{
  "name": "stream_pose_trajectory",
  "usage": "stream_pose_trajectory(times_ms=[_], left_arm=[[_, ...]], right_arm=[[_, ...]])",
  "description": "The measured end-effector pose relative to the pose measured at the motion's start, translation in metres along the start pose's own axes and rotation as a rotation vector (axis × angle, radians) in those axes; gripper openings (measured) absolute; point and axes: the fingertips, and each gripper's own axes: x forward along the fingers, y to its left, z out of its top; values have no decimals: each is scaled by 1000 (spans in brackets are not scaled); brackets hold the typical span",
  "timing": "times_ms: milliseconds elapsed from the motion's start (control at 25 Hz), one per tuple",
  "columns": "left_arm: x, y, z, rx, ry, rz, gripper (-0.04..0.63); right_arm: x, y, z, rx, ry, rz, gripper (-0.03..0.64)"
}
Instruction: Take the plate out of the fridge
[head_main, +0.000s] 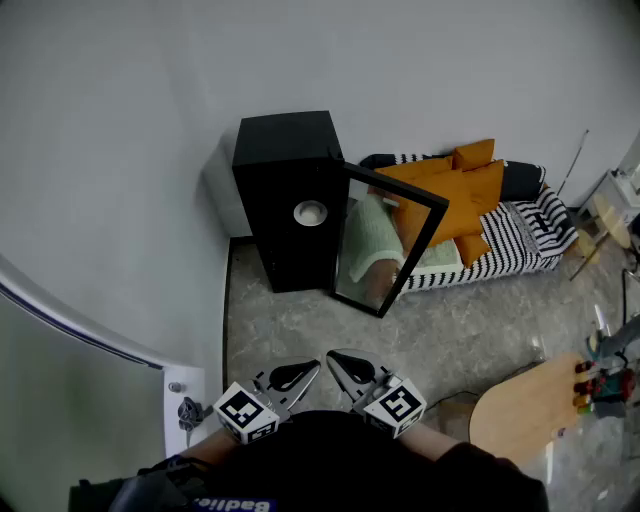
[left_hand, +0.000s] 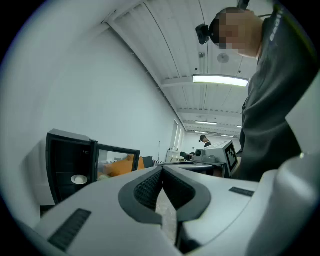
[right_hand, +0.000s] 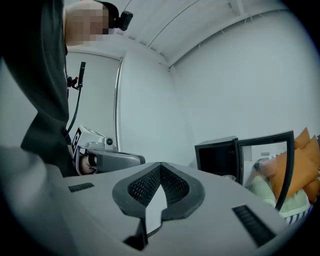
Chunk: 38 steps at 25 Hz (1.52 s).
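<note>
A small white plate (head_main: 310, 212) lies on a shelf inside the black mini fridge (head_main: 285, 165), whose glass door (head_main: 388, 243) stands open to the right. Both grippers hover close to my body, well short of the fridge. The left gripper (head_main: 312, 367) is shut with nothing in it, and the right gripper (head_main: 333, 357) beside it is shut and empty too. In the left gripper view the jaw tips (left_hand: 161, 170) meet, with the fridge (left_hand: 67, 162) and plate (left_hand: 78, 178) far off at the left. In the right gripper view the tips (right_hand: 160, 166) also meet; the fridge (right_hand: 217, 155) stands at the right.
A striped mattress with orange cushions (head_main: 470, 195) lies behind the open door. A round wooden table (head_main: 530, 408) stands at the lower right with small items at its edge. White walls close off the left side and back; the fridge sits in the corner on a grey floor (head_main: 300, 330).
</note>
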Motion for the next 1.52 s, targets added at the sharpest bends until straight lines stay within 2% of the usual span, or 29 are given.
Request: stream_pose_trajectory(times_ms=[680, 840, 1160, 1400, 1520], left_arm=[[0, -8, -1, 0, -2, 8, 8], [6, -9, 0, -19, 8, 23, 8], [31, -19, 7, -8, 3, 49, 8], [50, -27, -2, -29, 17, 80, 8], [59, -28, -4, -16, 10, 90, 8]], right_arm=[[-7, 2, -4, -12, 17, -5, 8], [-11, -4, -4, -11, 16, 0, 8], [-30, -26, -2, -1, 17, 19, 8], [-46, -41, -9, 6, 32, 51, 8], [-52, -52, -14, 14, 34, 54, 8]])
